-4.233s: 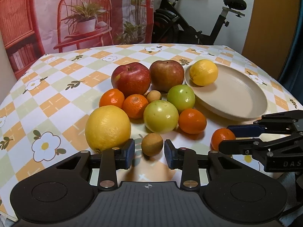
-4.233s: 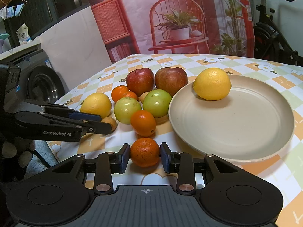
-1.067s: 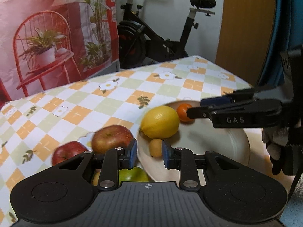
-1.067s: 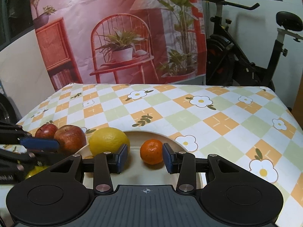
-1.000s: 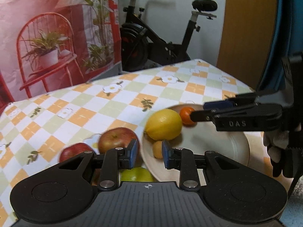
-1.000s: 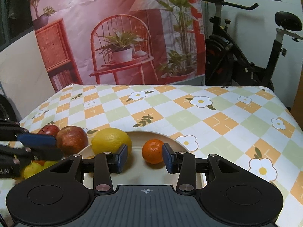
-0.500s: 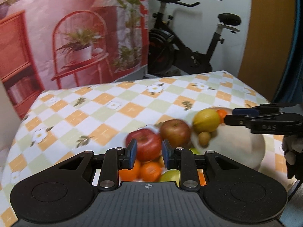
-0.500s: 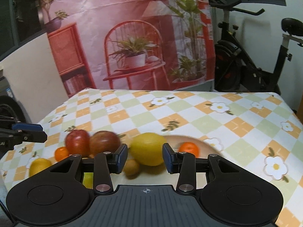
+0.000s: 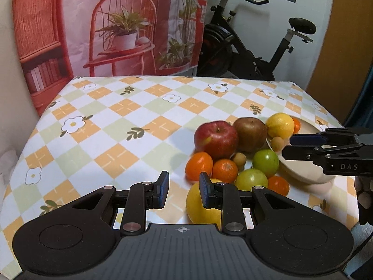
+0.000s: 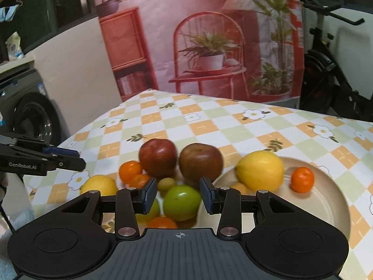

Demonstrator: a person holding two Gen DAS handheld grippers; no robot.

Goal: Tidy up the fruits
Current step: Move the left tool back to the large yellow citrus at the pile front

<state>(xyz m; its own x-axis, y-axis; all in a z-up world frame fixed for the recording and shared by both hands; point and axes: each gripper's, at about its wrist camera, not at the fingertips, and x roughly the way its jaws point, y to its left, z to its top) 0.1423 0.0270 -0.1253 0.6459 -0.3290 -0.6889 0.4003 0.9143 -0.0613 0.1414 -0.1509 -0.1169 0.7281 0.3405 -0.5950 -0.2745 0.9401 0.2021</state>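
Counter [image 9: 121,121] covered in an orange, green and white checked cloth with flower prints. Fruit sat clustered toward the right side in the left wrist view.

Beige plate [image 10: 326,200] held three pieces: a lemon [image 10: 260,169] at its near-left rim, a small mandarin [image 10: 302,179] to the right of the lemon, apart from it, and a small tan fruit [image 9: 278,143] just in front of the lemon.

Off the plate, on the cloth: a red apple [image 9: 216,138] and a darker brownish apple [image 9: 250,133] side by side and touching, the darker one next to the plate rim. In front of them lay two mandarins [image 9: 199,168], another small tan fruit [image 9: 240,159], two green apples [image 9: 265,162], one more mandarin [image 9: 278,185], and a second, larger lemon [image 9: 201,206] nearest the camera, partly hidden by a finger.

Left hand-held gripper [image 9: 181,187] was empty, its jaws drawn nearly together with a narrow gap, over bare cloth left of the fruit pile. The large lemon lay just behind its right finger, not between the pads.

Right hand-held gripper [image 10: 178,194] was also empty, jaws slightly parted and grasping nothing. A green apple appeared in the gap but lay beyond the pads, on the cloth. Slight motion blur on the fruit in this view.

An exercise bike [image 9: 251,46] and a printed backdrop [image 9: 112,28] stood behind the counter.
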